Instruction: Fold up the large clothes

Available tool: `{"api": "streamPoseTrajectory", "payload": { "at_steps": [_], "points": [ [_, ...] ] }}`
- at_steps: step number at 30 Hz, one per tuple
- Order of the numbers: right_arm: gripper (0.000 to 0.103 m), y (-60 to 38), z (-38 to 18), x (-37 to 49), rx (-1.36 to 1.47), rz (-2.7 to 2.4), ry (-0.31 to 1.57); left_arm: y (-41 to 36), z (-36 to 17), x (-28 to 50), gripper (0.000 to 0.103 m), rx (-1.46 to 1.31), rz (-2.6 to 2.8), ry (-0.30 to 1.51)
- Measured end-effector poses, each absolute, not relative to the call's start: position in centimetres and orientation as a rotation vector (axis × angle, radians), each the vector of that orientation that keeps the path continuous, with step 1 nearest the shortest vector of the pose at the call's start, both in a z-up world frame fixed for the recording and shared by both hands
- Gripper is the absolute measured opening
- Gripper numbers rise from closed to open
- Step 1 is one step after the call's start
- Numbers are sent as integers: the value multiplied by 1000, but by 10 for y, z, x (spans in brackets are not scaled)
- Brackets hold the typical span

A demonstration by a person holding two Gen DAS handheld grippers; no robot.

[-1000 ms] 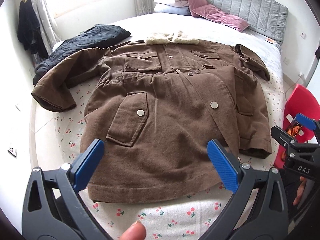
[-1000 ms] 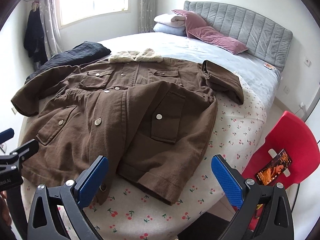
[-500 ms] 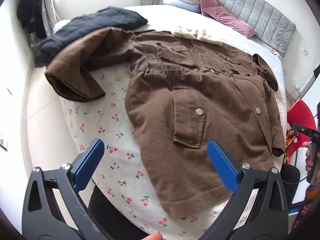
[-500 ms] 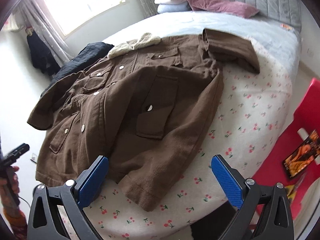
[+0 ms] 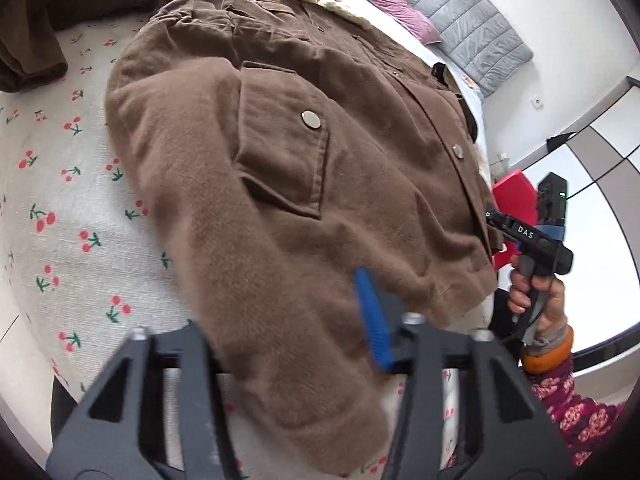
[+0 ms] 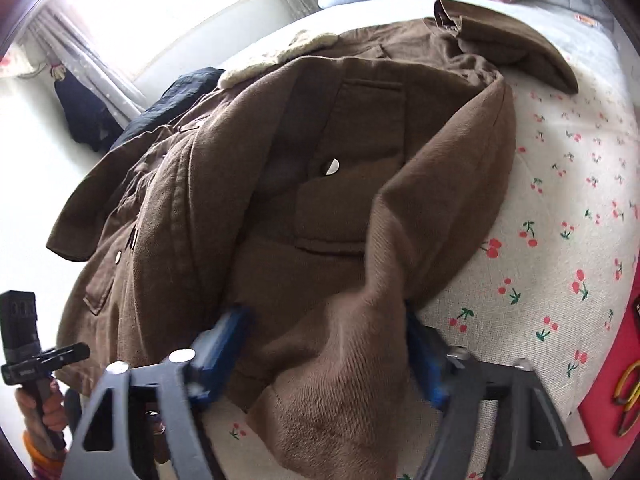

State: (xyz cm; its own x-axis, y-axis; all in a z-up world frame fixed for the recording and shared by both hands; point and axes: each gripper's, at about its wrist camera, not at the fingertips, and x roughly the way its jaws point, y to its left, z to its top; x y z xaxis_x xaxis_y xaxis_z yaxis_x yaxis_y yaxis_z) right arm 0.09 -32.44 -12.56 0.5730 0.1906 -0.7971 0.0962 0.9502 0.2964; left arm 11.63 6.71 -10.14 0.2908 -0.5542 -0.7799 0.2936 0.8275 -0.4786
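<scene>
Brown wool coat point(image 5: 304, 184), laid face up across the cherry-print bed sheet point(image 5: 60, 216), with its pale fleece collar point(image 6: 280, 56) toward the headboard at twelve o'clock and its hem toward me at six o'clock. My left claw point(image 5: 288, 320) has just been closing and has a bunch of hem cloth between its blue pads point(image 5: 372, 312); only the pad at three o'clock shows, the other being buried under the fabric. My right claw point(image 6: 324, 352) has likewise just been closing, and a raised ridge of the coat's other hem corner stands between its two pads. I judge both claws to be gripping, since the cloth puckers up at each. I take the two lower corners at once because a heavy garment sags if lifted from one point, and a paired hold keeps the hem straight for folding it up toward the collar. One sleeve point(image 6: 504, 36) lies folded across the shoulder at one o'clock in the right view. My right hand point(image 5: 536, 300) shows at three o'clock in the left view, on its grey handle. The fold itself I judge not yet begun.
</scene>
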Motion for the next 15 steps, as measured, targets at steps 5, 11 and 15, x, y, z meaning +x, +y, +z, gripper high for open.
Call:
{"api": "streamPoseTrajectory", "payload": {
  "at_steps": [5,11,15],
  "points": [
    [9,-347,-92,-27,330,55,879,68,-68,103,14,-279,-522,1079],
    [7,-398,-7,-85,286,-88,710,97,16,65,11,-259,-478,918],
    [7,-436,-2,-101,238,-219,786,95,2,56,17,-98,-464,1051]
  ]
}}
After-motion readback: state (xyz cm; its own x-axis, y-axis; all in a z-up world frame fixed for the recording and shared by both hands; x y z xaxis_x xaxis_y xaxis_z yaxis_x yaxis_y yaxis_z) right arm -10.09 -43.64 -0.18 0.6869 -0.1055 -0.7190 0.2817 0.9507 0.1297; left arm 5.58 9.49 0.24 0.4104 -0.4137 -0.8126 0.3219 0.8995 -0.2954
